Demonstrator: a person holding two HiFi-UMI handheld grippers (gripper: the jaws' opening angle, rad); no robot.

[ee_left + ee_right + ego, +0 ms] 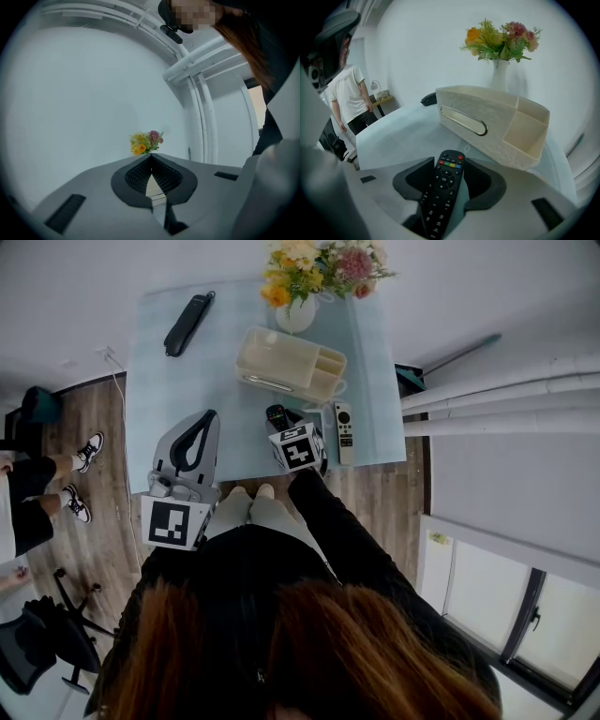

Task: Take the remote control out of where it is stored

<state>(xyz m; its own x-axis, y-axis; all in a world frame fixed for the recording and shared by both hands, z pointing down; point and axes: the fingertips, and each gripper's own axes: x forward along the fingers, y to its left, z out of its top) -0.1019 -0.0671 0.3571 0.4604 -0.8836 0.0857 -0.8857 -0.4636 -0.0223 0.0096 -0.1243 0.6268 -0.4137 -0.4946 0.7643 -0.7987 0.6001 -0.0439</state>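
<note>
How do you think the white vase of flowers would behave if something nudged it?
The white vase looks narrow and upright under a wide bouquet, so it probably tips easily. Its surface seems smooth and hard, so likely slippery and breakable.

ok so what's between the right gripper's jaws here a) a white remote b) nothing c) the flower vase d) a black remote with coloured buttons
d: the right gripper view shows a black remote lying lengthwise between the jaws of the right gripper, while the white remote lies apart on the table.
</note>
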